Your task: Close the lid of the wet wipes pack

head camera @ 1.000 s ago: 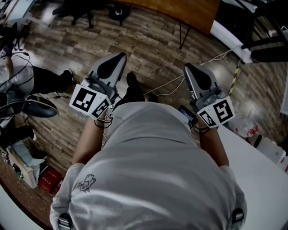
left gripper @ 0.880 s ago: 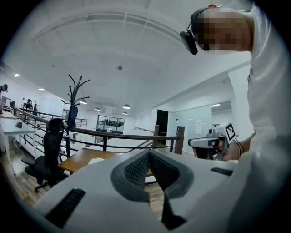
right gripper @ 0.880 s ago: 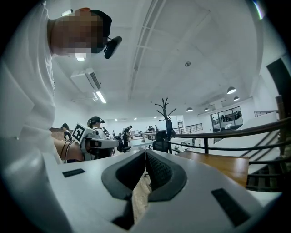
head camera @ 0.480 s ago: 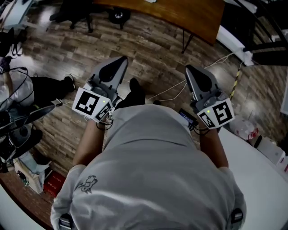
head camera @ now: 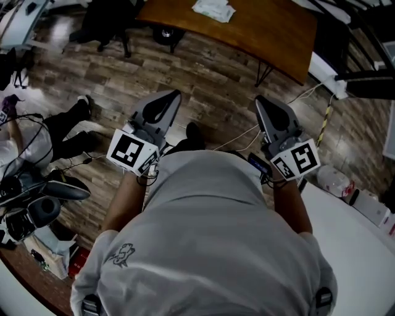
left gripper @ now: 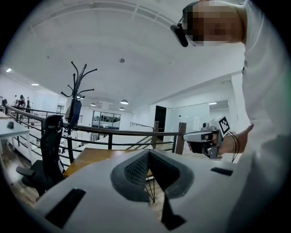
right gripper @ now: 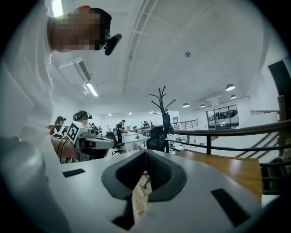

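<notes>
Wet wipes pack (head camera: 213, 8) lies pale and crumpled-looking on the wooden table (head camera: 271, 31) at the top of the head view, back from the table's near edge and nearer its left corner than its right. It is too small there to tell whether its lid stands up or lies flat. Both grippers are well apart from it, held out over the plank floor (head camera: 210, 74) in front of the person's grey shirt (head camera: 210, 234).

At the far left a second person (head camera: 37, 133) sits low on the floor among cables. Next comes the left gripper (head camera: 174, 94), pointing toward the table. Its own view shows the jaws (left gripper: 148, 152) meeting at their tips with nothing between them, and an office chair (left gripper: 49, 150) and a coat stand (left gripper: 75, 102) stand off to the left. The right gripper (head camera: 259, 99) runs roughly parallel beside it, and its jaws (right gripper: 145, 152) are likewise pressed together and empty. A pale cable (head camera: 247, 131) trails across the floor beneath it. A white tabletop (head camera: 361, 247) fills the lower right corner.
</notes>
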Available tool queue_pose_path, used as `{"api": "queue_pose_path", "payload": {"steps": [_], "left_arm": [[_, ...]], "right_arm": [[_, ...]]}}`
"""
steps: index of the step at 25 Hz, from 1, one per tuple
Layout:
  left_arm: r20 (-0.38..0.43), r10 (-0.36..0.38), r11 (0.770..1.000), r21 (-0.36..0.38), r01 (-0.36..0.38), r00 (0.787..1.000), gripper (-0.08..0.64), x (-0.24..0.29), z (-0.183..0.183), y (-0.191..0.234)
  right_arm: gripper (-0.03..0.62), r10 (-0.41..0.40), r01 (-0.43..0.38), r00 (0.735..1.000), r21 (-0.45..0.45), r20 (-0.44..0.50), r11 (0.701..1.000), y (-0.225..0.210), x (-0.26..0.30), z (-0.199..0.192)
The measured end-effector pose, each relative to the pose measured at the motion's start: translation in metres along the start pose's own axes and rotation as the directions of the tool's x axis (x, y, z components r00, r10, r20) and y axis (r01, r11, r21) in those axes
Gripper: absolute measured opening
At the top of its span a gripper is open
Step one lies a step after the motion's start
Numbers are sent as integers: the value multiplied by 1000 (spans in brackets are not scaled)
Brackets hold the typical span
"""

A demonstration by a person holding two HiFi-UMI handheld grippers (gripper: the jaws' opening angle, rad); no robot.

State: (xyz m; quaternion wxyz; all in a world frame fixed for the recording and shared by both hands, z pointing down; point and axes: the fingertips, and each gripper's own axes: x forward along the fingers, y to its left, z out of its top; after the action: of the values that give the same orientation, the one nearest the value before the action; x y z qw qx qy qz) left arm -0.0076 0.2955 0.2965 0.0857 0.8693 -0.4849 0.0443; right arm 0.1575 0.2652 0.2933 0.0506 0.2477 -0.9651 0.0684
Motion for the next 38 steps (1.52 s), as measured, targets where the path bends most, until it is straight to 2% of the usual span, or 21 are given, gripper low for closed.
{"api": "queue_pose_path", "payload": {"steps": [9,23,29,38], "left_arm": [[18,-36,999,13,36,999,12,-9,12,44],[30,8,1000,18,-9,1000,12,-1,27,81],[35,33,999,9,-33,999,12,23,34,106],[33,14,1000,11,-14,999,12,90,43,135]], "right_arm": [[34,-14,14,1000,-19,16,1000,11,51,15],[34,27,-25,998,-38,49,999,-9,93,33],[34,55,-52,997,-56,58,997,-36,116,47],[34,48,-44,997,-54,66,998,-100,146,53]]}}
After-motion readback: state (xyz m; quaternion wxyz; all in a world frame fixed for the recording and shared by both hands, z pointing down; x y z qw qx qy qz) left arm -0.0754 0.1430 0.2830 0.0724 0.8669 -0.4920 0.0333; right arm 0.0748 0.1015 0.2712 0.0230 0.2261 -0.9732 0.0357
